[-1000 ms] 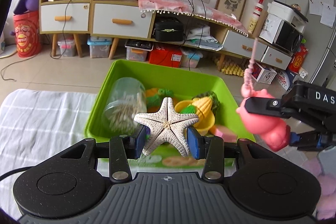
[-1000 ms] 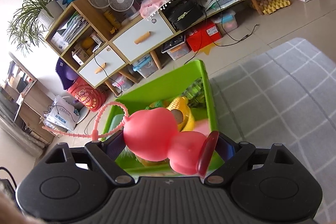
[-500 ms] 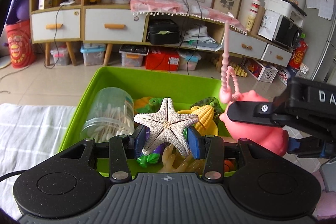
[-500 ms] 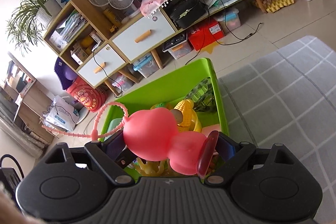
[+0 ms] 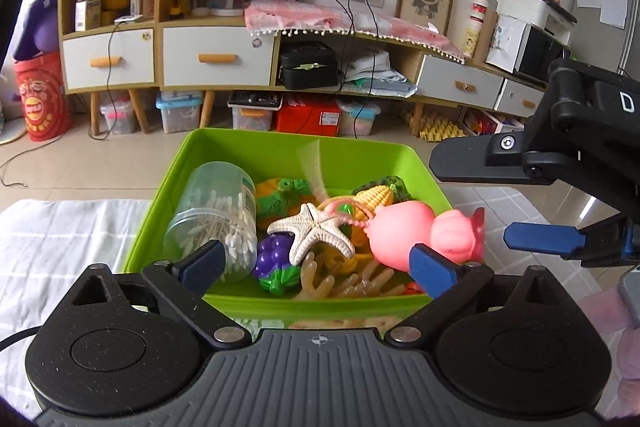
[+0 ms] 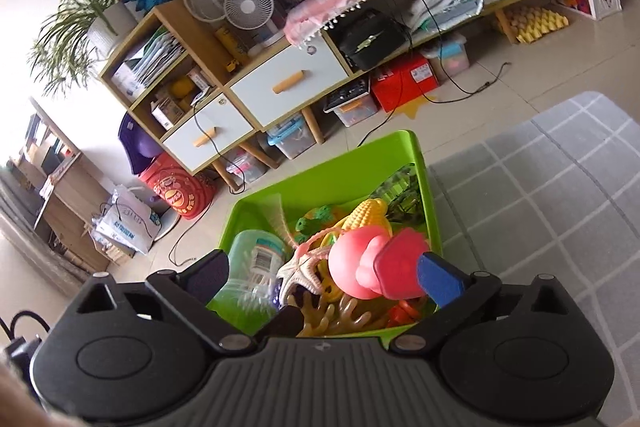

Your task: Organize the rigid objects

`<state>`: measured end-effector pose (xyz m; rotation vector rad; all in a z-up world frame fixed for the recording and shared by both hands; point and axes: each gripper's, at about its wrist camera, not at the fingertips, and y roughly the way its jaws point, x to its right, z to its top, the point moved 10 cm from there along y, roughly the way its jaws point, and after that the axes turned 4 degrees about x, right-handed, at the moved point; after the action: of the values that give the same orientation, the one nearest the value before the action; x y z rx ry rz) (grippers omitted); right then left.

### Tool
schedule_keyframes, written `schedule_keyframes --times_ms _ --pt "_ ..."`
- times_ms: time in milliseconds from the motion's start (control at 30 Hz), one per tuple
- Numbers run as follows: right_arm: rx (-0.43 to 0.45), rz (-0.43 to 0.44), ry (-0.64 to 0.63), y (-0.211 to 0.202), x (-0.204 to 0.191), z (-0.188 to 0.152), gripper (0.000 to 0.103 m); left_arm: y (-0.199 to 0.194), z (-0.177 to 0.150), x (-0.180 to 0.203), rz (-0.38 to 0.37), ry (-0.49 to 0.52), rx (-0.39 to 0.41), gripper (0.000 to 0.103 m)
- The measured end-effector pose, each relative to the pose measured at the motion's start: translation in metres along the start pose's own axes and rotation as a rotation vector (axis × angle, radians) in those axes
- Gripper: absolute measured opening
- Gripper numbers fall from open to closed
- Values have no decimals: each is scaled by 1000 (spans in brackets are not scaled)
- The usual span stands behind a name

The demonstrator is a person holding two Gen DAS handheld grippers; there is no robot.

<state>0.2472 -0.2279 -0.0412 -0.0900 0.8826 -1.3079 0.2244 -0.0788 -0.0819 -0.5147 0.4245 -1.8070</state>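
Starfish (image 5: 314, 231) and pink toy (image 5: 420, 233) lying loose on top of the heap in the green bin (image 5: 240, 143), starfish propped on the grapes (image 5: 273, 254) beside the swab jar (image 5: 216, 215), toy leaning near the right wall with its cord blurred. Could slide or tip over the rim if bumped by a withdrawing finger or caught by the cord. Left tool (image 5: 316, 263) spread wide and holding nothing, right tool (image 6: 324, 275) likewise released, its blue pad (image 6: 440, 283) just beside the toy.

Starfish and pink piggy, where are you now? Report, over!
Left gripper open, right gripper open. Starfish and pink piggy both lying in the green bin, on the other toys. Nothing blocking.
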Motion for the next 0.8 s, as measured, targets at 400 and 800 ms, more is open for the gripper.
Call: schedule_keyframes --times_ms 400,800 --pt "-46 -25 -79 -49 -15 -25 76 -51 -23 -6 45 -60 -60 100" --pt "-78 -91 -408 -100 -32 -88 76 -104 -65 -28 170 -125 -179 101"
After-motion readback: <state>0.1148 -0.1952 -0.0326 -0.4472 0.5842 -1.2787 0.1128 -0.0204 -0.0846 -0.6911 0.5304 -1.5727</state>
